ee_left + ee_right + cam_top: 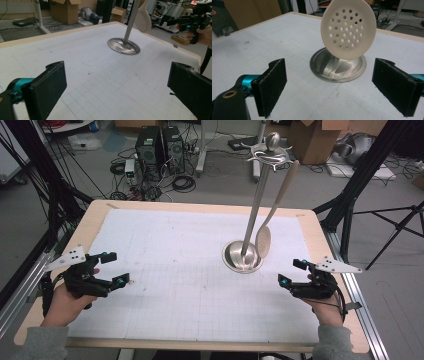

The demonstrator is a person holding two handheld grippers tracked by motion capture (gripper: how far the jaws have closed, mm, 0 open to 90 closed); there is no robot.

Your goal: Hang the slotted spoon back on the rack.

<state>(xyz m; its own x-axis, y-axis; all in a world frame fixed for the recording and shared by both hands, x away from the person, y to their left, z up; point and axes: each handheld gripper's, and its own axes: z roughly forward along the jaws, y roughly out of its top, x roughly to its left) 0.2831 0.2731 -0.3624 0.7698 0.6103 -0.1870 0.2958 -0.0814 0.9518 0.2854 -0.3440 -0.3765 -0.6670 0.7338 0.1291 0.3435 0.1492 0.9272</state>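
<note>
The table (150, 215), covered by a white gridded mat (175, 270), takes up the middle of the high view. Right of centre on the mat stands a metal rack (252, 215): a round dished base (242, 256) with a tall pole that rises toward the top of the frame, ending in hooked arms (267, 156) under a ball.

From one hook hangs a cream slotted skimmer (272, 215), its long handle running down and leftward in the frame, so its long axis is near vertical with a slight tilt. Its round perforated head (263, 241) hangs just above the base's right rim; I cannot tell whether it touches.

The right gripper (292, 272), at the lower right of the frame, is clearly the nearer one. The skimmer head lies up and to the left of its jaws, near but apart. In the right gripper view the head (349, 29) sits in the upper centre, facing the camera flat-on, beyond and between the two wide-open jaws, which hold nothing. A straight push forward would likely bring the jaws up to it.

The left gripper (112, 269), at the lower left, is well apart from the rack. Its jaws are also spread wide and empty; in the left gripper view the base (123, 46) lies far ahead at upper centre.
</note>
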